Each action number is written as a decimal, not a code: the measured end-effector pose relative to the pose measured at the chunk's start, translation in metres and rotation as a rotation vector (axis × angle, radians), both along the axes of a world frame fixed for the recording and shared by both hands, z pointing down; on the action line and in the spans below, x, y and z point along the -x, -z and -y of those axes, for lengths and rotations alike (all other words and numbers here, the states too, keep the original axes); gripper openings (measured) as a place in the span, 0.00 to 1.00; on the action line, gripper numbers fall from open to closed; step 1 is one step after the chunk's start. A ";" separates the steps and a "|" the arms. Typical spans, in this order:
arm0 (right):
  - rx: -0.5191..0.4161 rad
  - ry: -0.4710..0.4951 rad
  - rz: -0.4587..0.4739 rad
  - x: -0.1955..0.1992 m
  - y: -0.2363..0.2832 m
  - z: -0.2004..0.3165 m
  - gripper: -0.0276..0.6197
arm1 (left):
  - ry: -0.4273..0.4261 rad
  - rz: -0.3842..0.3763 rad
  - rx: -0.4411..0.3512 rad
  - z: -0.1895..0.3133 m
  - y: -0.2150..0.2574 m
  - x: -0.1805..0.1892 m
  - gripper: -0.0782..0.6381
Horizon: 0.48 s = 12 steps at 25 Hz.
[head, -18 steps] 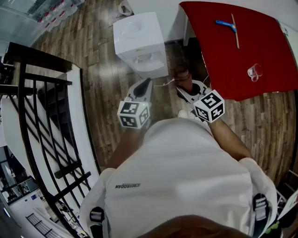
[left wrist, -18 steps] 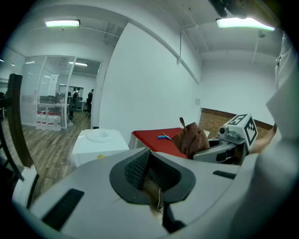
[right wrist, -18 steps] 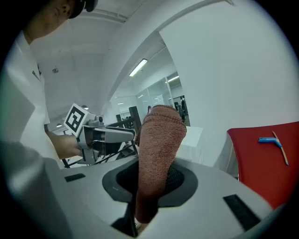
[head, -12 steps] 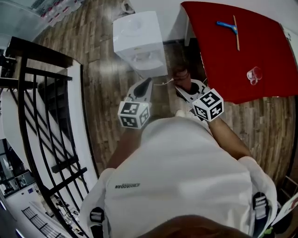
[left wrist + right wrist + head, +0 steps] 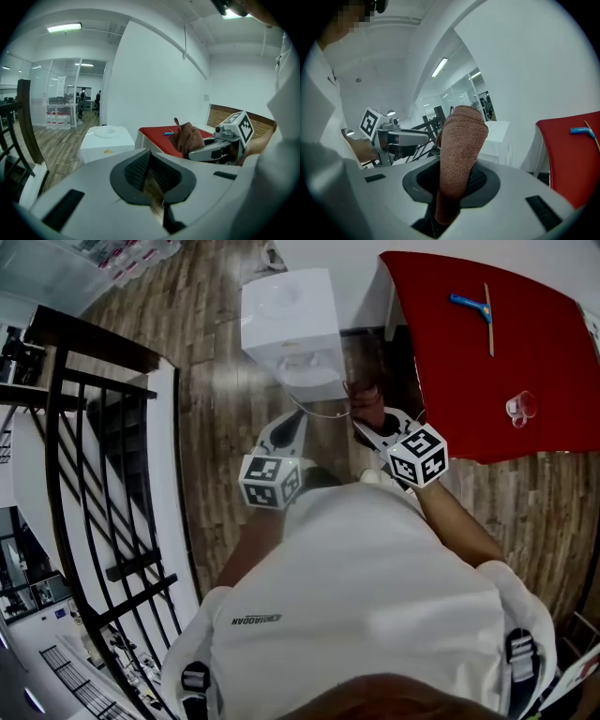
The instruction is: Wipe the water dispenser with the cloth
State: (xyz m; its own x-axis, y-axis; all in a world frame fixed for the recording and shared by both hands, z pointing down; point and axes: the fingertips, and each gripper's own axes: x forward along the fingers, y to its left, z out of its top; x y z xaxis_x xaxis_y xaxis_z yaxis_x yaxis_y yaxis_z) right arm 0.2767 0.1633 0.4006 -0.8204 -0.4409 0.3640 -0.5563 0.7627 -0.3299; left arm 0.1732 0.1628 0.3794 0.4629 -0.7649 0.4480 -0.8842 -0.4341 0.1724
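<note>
Our right hand-held gripper (image 5: 452, 180) is clamped on a brown knitted cloth (image 5: 459, 145). The cloth stands up out of the jaws in a thick folded roll. Our left hand-held gripper (image 5: 150, 159) has its jaws drawn together with nothing between them, and it hangs just beside the right one, at about the same height.

Both are held out in front of our body, above a wooden floor (image 5: 216, 409). From the head view, the cloth (image 5: 366, 399) is near the water dispenser (image 5: 289, 320) but apart from it, a little to its right.

We judge the task to be at its very start. The cloth is picked up and carried close, but no wiping has begun, and every face of the dispenser is left to do.

The dispenser is a low white box standing on the floor, its back toward a white wall (image 5: 154, 79). Its flat top has a round recess and carries no bottle. The front bears a small yellow mark, seen from the left gripper view. We cannot tell from here whether it is dirty or wet.

To its right stands a red tabletop (image 5: 469, 352).
</note>
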 end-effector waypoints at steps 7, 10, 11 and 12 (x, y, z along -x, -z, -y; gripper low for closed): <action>0.019 -0.027 -0.073 0.022 -0.012 0.024 0.16 | -0.045 -0.029 0.027 0.035 -0.013 0.026 0.11; 0.015 -0.058 -0.131 0.035 -0.015 0.044 0.16 | -0.091 -0.039 0.027 0.064 -0.012 0.039 0.11; 0.013 -0.066 -0.150 0.038 -0.016 0.051 0.16 | -0.107 -0.043 0.023 0.076 -0.010 0.042 0.11; 0.009 -0.071 -0.168 0.042 -0.017 0.059 0.16 | -0.123 -0.046 0.018 0.087 -0.009 0.046 0.11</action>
State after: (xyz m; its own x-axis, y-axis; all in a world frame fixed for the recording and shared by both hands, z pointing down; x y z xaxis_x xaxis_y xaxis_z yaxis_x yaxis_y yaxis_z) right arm 0.2347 0.1045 0.4173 -0.7146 -0.4917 0.4976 -0.6566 0.7169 -0.2345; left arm 0.1276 0.0757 0.3881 0.5731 -0.6933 0.4369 -0.8155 -0.5352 0.2203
